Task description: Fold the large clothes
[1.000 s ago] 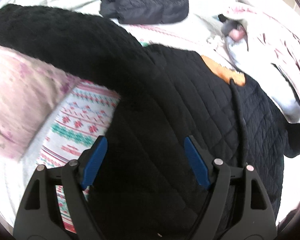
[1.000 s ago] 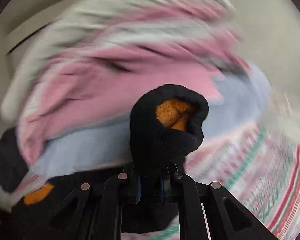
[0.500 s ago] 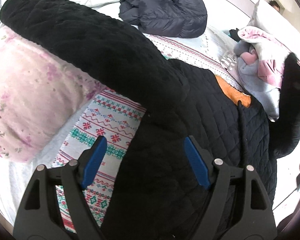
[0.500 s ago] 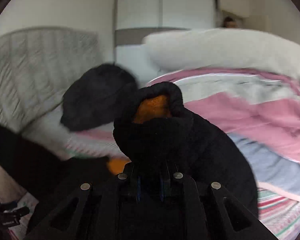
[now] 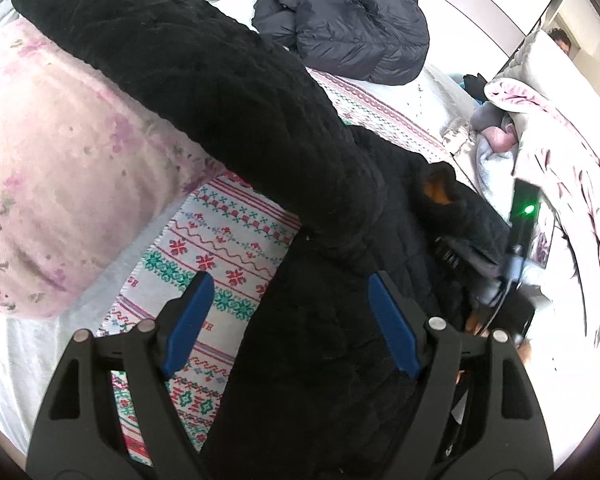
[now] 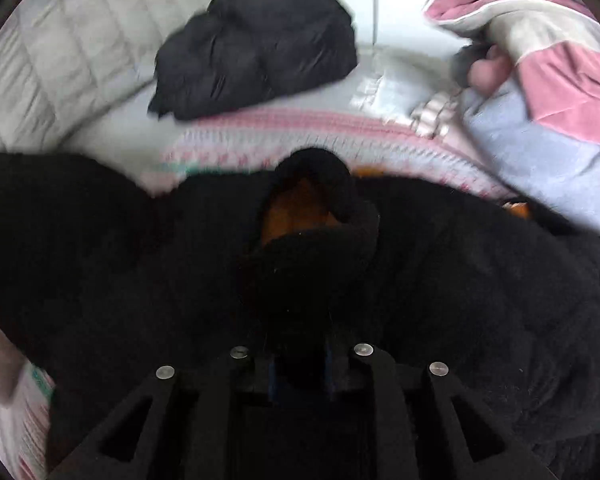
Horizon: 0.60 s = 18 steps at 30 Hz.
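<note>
A black quilted jacket (image 5: 320,360) with orange lining lies on the bed, and one sleeve (image 5: 204,92) stretches to the upper left over a pillow. My left gripper (image 5: 290,292) hovers open above the jacket's left edge, its blue pads (image 5: 188,320) apart with nothing gripped. In the right wrist view my right gripper (image 6: 300,356) holds the other sleeve. That sleeve's cuff (image 6: 300,208) shows orange inside and lies across the jacket body (image 6: 480,280). The right jaws are opening with the sleeve still between the pads, and fabric hides most of the fingers.
A folded dark puffer jacket (image 5: 348,24) lies at the head of the bed. A pink floral pillow (image 5: 60,160) sits left, over a patterned blanket (image 5: 220,248). Pink and grey bedding (image 6: 540,60) is heaped on the right. A person (image 5: 560,40) stands far back.
My right gripper has swung the sleeve down from beside the bedding heap and laid it across the jacket body. The left gripper drifted slightly and stayed open.
</note>
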Available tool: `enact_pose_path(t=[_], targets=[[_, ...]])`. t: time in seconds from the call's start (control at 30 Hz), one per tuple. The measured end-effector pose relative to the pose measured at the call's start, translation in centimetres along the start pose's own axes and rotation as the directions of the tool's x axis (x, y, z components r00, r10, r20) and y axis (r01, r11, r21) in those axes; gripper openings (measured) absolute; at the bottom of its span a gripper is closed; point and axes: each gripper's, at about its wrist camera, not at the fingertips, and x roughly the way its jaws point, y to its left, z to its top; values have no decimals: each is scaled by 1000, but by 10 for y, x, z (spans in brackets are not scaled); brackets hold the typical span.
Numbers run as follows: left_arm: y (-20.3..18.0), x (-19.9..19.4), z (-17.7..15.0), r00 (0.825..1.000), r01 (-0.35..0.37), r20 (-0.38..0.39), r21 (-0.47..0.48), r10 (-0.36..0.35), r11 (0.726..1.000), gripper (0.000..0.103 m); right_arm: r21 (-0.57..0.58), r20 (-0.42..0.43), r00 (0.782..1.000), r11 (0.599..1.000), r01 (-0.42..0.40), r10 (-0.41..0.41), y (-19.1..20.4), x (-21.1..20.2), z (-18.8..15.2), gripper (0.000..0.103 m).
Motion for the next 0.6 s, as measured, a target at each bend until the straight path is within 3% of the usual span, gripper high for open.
enact_pose_path(t=[0.03,0.07,0.1,0.17,0.2,0.27,0.33,0.4,0.5,0.57,0.6], targets=[[0,0,0,1000,1,-1,-1,-1,1000,80,-37,-8,1000,999,-9,9,2,-3,-4,27],[1,0,0,1000,1,-2,-3,-1,1000,80,-78,-20,998,996,-53,52,4,-8,-10,40],[2,0,1,1000,1,-2,-8,-1,1000,80,-101,-39,989,984,-148,144,2,-18,-16,58],[1,0,1,1000,3,-1,-12,-3,1000,80,-81,-45,959,956,-282,279,-8,-38,-24,73],[1,0,1,1000,6,-2,-10,-6,1000,80,-72,-27,948,945,-319,318,-14,-49,-25,73],[-2,-1,-1,1000,10,-1,0,-10,1000,80,-51,99,923,928,-368,372,-40,-85,-28,73],[-4,-2,-2,1000,10,2,8,-10,1000,80,-5,205,913,933,-360,353,-70,-108,-26,73],[-6,-1,-3,1000,9,3,14,-9,1000,80,96,244,947,966,-239,210,-106,-113,-18,73],[-9,1,-4,1000,11,-5,20,-10,1000,80,210,163,984,973,-100,66,-146,-89,-11,72],[-10,2,-5,1000,11,-8,25,-11,1000,80,224,84,996,973,-51,33,-156,-61,-19,65],[-11,2,-5,1000,12,-10,28,-12,1000,80,256,35,997,963,-79,72,-161,-45,-29,56]])
